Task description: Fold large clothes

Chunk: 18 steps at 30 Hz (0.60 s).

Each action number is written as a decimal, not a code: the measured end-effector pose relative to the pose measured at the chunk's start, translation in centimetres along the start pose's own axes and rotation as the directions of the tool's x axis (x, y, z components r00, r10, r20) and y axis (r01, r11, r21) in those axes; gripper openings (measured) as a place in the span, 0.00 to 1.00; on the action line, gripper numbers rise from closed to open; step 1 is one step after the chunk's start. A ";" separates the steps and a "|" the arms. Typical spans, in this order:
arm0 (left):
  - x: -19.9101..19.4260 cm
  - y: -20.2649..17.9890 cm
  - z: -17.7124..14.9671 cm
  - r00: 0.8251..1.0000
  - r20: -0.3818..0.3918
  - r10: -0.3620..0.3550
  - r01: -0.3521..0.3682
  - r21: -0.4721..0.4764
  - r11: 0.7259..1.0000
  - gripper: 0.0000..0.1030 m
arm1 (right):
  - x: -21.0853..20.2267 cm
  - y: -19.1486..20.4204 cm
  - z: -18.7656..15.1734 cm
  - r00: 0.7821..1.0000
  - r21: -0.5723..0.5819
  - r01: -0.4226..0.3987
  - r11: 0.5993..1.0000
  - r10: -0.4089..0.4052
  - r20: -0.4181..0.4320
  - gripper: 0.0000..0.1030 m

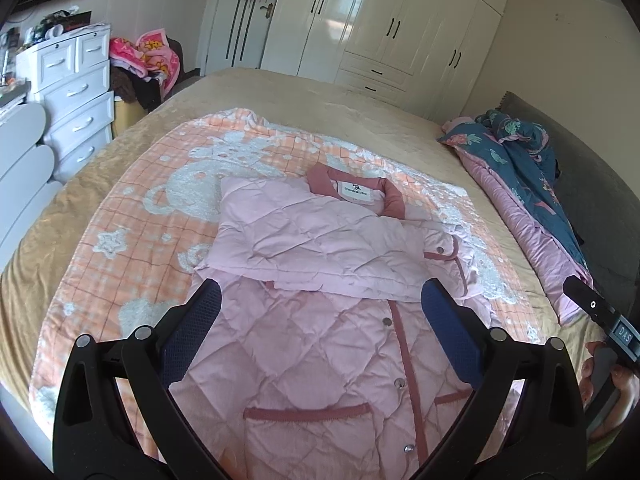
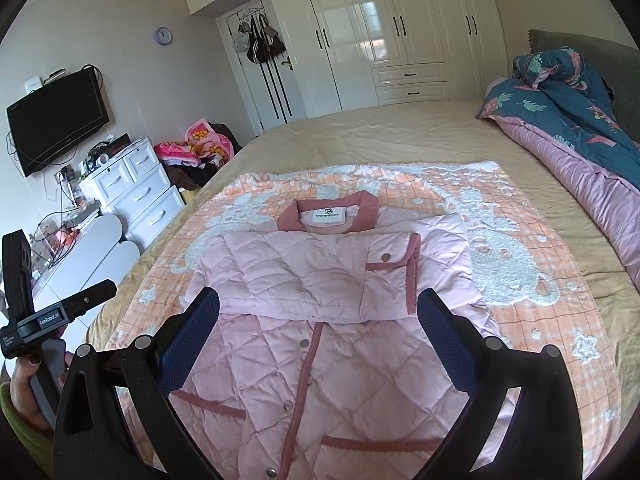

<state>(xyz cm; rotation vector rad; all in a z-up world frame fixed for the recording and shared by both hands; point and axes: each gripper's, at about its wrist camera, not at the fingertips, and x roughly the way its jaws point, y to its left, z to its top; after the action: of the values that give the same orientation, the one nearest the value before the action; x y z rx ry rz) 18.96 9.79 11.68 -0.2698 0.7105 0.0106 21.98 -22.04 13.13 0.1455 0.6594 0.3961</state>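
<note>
A pink quilted coat [image 1: 320, 328] [image 2: 320, 340] with dusty-rose trim and snap buttons lies front up on an orange checked blanket [image 1: 132, 216] [image 2: 520, 312] spread over the bed. Both sleeves are folded across its chest, under the collar [image 1: 352, 190] [image 2: 328, 216]. My left gripper [image 1: 320, 308] hovers open above the coat's middle, holding nothing. My right gripper [image 2: 318, 308] is likewise open and empty over the same area. The right gripper's body and the hand holding it show at the left wrist view's right edge [image 1: 600, 320]; the left gripper's shows at the right wrist view's left edge [image 2: 36, 312].
A rolled blue floral quilt [image 1: 520, 152] [image 2: 568, 96] lies along the grey headboard on the right. A white drawer unit [image 1: 76, 92] [image 2: 136, 188] and a pile of clothes [image 1: 148, 64] stand left of the bed. White wardrobes [image 2: 392, 32] line the far wall; a TV [image 2: 56, 120] hangs on the left wall.
</note>
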 end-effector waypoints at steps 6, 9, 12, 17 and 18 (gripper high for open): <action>-1.1 0.3 -1.3 1.000 0.001 0.010 -0.010 -0.002 1.000 0.91 | -1.6 -0.5 -1.1 1.000 0.000 0.006 1.000 -0.006 0.001 0.96; -1.5 0.8 -2.0 1.000 0.000 0.018 -0.018 -0.007 1.000 0.91 | -2.2 -0.8 -2.0 1.000 -0.016 0.013 1.000 -0.013 -0.005 0.96; -1.8 1.3 -3.0 0.999 -0.006 0.034 -0.034 -0.011 0.999 0.91 | -2.6 -1.2 -2.8 1.000 -0.025 0.024 0.999 -0.024 -0.013 0.96; -1.7 2.4 -4.7 0.998 -0.027 0.059 -0.059 -0.017 0.998 0.91 | -3.0 -2.2 -4.2 0.999 -0.018 0.038 0.999 -0.038 -0.027 0.96; -1.7 2.8 -5.0 0.997 -0.037 0.064 -0.065 -0.023 0.998 0.91 | -3.2 -2.5 -4.6 0.999 -0.021 0.043 0.999 -0.044 -0.030 0.96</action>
<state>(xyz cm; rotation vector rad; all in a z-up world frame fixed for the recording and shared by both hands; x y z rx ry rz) 14.16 11.43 8.49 -0.2703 0.7550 0.0762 17.60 -25.52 10.67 0.1057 0.6871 0.3640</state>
